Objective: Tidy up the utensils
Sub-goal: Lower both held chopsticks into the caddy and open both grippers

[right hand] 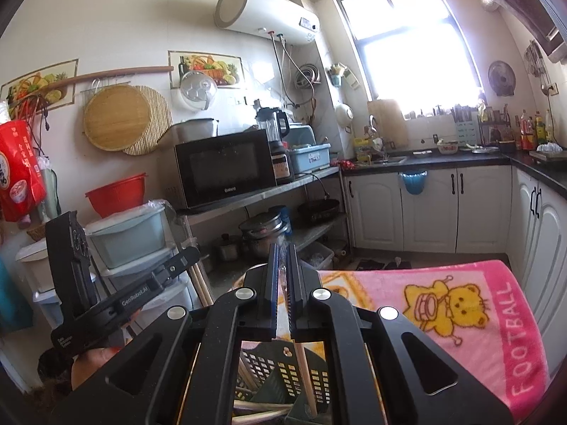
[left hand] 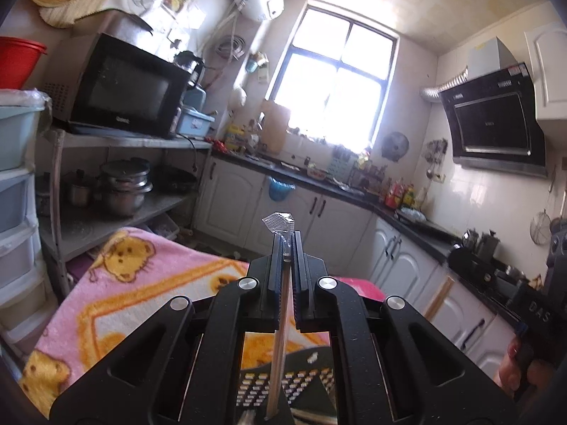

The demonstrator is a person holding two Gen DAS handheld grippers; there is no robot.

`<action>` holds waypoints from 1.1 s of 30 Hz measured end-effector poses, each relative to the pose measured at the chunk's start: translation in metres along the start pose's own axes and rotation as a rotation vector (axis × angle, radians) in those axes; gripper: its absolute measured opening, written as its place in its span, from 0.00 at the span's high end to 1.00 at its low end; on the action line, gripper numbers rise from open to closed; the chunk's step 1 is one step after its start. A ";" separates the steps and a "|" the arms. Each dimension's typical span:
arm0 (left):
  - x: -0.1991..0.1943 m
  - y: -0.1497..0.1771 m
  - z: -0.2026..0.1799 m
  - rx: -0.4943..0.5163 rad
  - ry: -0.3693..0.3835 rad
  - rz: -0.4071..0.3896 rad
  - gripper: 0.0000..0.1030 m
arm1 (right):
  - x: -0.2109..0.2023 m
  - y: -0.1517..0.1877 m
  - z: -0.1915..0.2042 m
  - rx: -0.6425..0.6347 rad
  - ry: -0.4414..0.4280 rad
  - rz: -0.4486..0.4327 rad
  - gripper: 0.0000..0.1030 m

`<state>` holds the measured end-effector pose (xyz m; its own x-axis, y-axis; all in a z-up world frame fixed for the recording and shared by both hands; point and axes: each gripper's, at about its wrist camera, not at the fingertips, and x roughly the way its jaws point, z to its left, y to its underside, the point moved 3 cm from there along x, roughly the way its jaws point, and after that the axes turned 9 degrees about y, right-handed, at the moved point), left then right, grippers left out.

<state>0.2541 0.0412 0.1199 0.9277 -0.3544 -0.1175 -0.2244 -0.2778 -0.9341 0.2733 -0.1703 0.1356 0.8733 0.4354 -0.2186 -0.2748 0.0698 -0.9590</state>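
My left gripper [left hand: 287, 248] is shut on a pair of wooden chopsticks [left hand: 280, 336] in a clear plastic wrapper, whose crumpled end [left hand: 280, 225] sticks up past the fingertips. The sticks hang down over a dark perforated utensil basket [left hand: 297, 386]. My right gripper [right hand: 282, 251] is shut on another wrapped wooden chopstick [right hand: 304, 372] that hangs into the same basket [right hand: 276, 372], where metal utensils [right hand: 255, 411] lie. The left gripper's body [right hand: 106, 290] shows at the left of the right wrist view.
A pink bear-print towel [left hand: 134, 283] covers the table, also in the right wrist view [right hand: 460, 311]. A shelf with microwave [right hand: 223, 170] and pots [right hand: 262, 233] stands behind, plastic drawers [right hand: 131, 241] at left, white cabinets [right hand: 425, 209] and counter beyond.
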 end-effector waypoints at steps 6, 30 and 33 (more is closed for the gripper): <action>0.009 0.021 -0.002 0.006 0.008 0.065 0.98 | 0.010 0.015 -0.001 0.009 0.013 0.041 0.96; 0.008 0.048 -0.003 -0.041 0.046 0.207 0.78 | 0.004 0.039 -0.020 0.036 0.094 0.142 0.89; 0.004 0.048 -0.004 -0.045 0.046 0.214 0.71 | 0.001 0.042 -0.023 0.042 0.101 0.149 0.81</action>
<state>0.2463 0.0231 0.0755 0.8429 -0.4500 -0.2952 -0.4289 -0.2305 -0.8734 0.2714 -0.1874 0.0916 0.8570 0.3511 -0.3772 -0.4193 0.0495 -0.9065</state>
